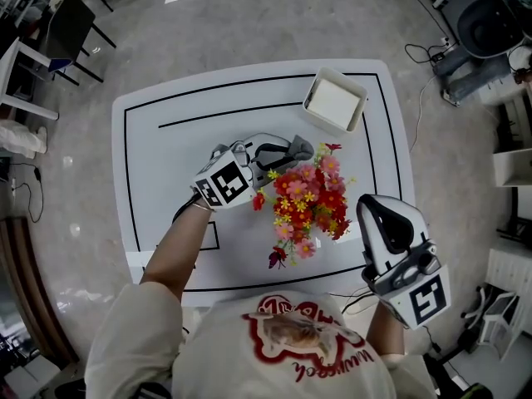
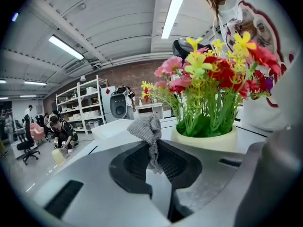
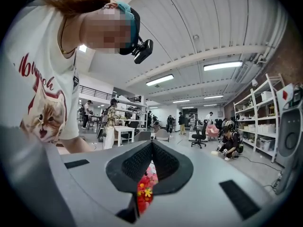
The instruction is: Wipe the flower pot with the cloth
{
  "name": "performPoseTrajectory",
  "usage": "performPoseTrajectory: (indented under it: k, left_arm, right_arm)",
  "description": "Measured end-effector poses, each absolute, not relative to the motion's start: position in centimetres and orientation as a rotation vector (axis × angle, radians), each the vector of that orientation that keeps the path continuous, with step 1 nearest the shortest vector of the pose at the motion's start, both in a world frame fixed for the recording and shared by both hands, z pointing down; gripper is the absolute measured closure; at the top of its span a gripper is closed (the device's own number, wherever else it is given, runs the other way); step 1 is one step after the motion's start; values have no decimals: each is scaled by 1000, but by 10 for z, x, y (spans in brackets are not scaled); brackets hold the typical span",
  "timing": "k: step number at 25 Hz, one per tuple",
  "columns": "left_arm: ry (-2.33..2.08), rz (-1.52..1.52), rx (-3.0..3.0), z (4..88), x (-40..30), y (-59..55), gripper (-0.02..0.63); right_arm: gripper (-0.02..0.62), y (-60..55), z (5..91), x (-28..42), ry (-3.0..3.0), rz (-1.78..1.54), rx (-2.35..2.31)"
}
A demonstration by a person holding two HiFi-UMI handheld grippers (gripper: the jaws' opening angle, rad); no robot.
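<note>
The flower pot [image 2: 204,139] is cream and holds red, pink and yellow flowers [image 1: 307,199]. It stands mid-table, and in the head view the blooms hide it. My left gripper [image 1: 289,154] is shut on a grey knitted cloth [image 1: 301,149], just left of and behind the flowers. In the left gripper view the cloth [image 2: 147,129] sticks up from between the jaws [image 2: 152,149], with the pot close to its right. My right gripper [image 1: 371,204] hovers right of the flowers with its jaws shut and nothing in them. In the right gripper view, blooms show below its closed tips [image 3: 151,144].
A white table [image 1: 166,148] with black lines carries a white square tray [image 1: 335,100] at its back right. My arm and sleeve reach over the table's front left. Chairs, cables and shelving stand around on the floor, and people work in the room behind.
</note>
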State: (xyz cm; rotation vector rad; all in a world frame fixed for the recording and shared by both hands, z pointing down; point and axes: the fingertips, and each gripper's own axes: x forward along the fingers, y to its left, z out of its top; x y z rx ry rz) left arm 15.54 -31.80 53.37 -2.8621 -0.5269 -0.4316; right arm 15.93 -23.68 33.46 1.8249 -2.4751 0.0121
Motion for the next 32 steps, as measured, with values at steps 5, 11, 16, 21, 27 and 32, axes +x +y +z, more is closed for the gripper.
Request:
performPoseTrajectory:
  k: [5, 11, 16, 21, 27, 32]
  left_arm:
    - [-557, -465, -2828, 539, 154, -315, 566]
    - [-598, -474, -2812, 539, 151, -310, 566]
    - [-597, -498, -2801, 542, 144, -309, 566]
    - [-593, -514, -2781, 543, 140, -309, 566]
    - [-561, -522, -2790, 545, 133, -307, 566]
    - [-510, -539, -2800, 546, 128, -307, 566]
  right_arm:
    - [597, -238, 335, 160, -2484, 33, 1831]
    - [597, -241, 331, 161, -2480, 15, 1836]
    - [597, -243, 333, 162, -2468, 12, 1838]
    - [597, -243, 329, 159, -2480, 1, 1832]
    - [597, -239, 327, 155, -2478, -4, 1826]
    - [597, -236, 326, 151, -2483, -17, 1810]
